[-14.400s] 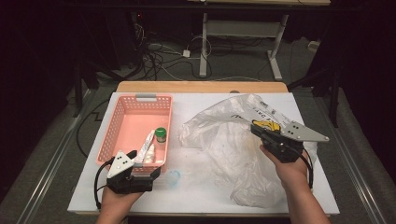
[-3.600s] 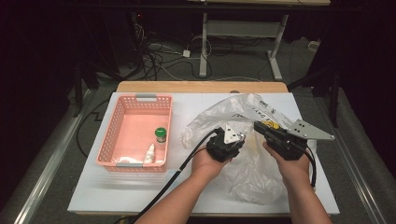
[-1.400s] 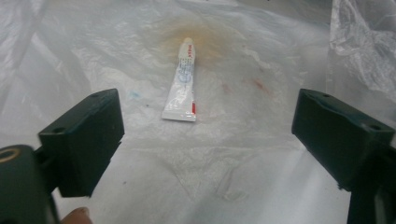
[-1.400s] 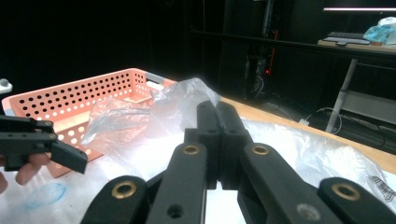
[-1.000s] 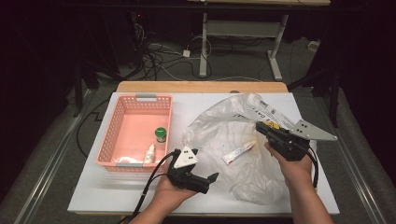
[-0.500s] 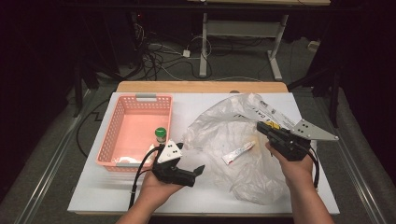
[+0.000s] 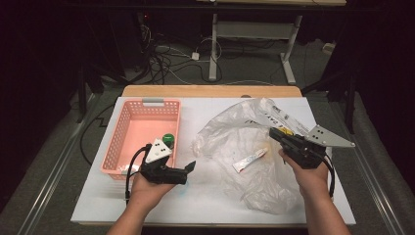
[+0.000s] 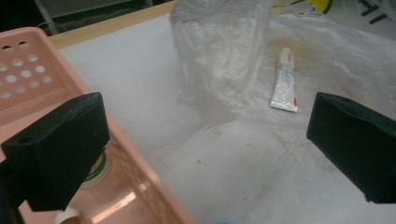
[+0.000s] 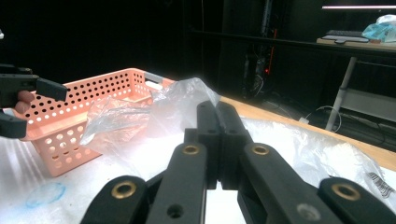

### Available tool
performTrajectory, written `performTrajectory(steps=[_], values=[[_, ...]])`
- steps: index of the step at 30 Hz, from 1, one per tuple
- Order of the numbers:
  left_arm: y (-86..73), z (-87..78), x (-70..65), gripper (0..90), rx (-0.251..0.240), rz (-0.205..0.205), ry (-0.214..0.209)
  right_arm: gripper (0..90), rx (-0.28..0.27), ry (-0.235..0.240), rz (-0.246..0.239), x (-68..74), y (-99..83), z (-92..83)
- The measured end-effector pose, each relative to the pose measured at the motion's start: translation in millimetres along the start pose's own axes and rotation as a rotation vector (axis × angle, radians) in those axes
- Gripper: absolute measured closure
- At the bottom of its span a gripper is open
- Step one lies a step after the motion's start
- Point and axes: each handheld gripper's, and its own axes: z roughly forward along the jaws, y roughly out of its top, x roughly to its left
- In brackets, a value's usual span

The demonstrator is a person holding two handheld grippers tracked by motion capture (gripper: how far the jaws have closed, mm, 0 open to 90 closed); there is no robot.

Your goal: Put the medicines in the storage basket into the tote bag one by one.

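A crumpled clear plastic bag (image 7: 244, 137) lies on the right half of the white table (image 7: 98, 205). On its film rests a small white tube with red print (image 7: 249, 160) (image 8: 285, 81). My right gripper (image 7: 273, 132) (image 9: 217, 109) is shut with its tips pinching the bag's raised upper edge. My left gripper (image 7: 188, 171) (image 8: 210, 135) hovers at the front right corner of the pink basket (image 7: 122, 132) (image 8: 28, 70), pointing toward the bag. Its jaws stand wide open with nothing between them. From the right gripper view it appears far left (image 9: 32, 107), beside the basket (image 9: 84, 102).
In the basket stand a green-capped container (image 7: 168, 138) (image 8: 95, 170) and a white item (image 7: 129, 169). A faint blue ring (image 9: 44, 193) marks the table in front of the basket. A wooden strip (image 7: 210, 91) borders the far edge; cables and desk legs lie beyond.
My left gripper has drawn away from the bag to the left, ending by the basket's front corner. The tube stays lying on the bag. The right gripper has kept still.
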Motion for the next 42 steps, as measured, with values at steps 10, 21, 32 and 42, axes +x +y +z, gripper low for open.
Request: performTrajectory(steps=[10,21,32,42], values=[[-6.4,-13.1,29.9,0.0,-0.006,-0.067,0.067,90.0,0.003,0.002,0.007,0.2,-0.8,1.1],[-13.3,-29.1,57.1,0.0,-0.017,-0.127,0.135,90.0,0.003,0.000,0.006,0.2,-0.6,0.7],[-20.5,-39.8,76.5,0.0,-0.016,-0.167,0.176,90.0,0.004,-0.001,0.003,0.3,-0.3,0.7],[-17.4,-39.3,75.1,0.0,-0.026,-0.148,0.184,90.0,0.004,-0.005,-0.003,1.5,1.1,-0.1]])
